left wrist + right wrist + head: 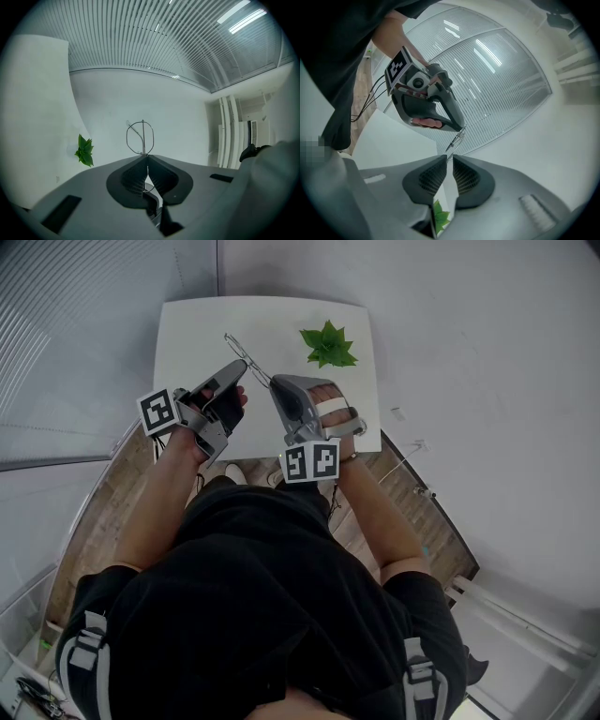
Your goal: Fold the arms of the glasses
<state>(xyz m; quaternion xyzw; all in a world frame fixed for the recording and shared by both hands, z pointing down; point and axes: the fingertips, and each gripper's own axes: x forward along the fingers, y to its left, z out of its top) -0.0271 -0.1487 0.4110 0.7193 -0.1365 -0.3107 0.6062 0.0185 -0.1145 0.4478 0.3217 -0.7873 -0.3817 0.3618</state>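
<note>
Glasses (140, 137) clamped in left gripper (147, 157), just before right gripper (446, 159)

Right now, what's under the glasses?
The glasses, pinched in the left gripper, hang over bare white table. The green plant sits off to one side, not beneath. The right gripper covers part of the table's near edge.

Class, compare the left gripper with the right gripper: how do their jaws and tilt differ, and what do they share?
The left gripper's jaws are shut on the glasses' wire frame; the right gripper's jaws stand a narrow gap apart, with one glasses arm's tip at their mouth. The left gripper looks out at wall and ceiling; the right gripper looks down on the table. Both are grey and carry a marker cube.
</note>
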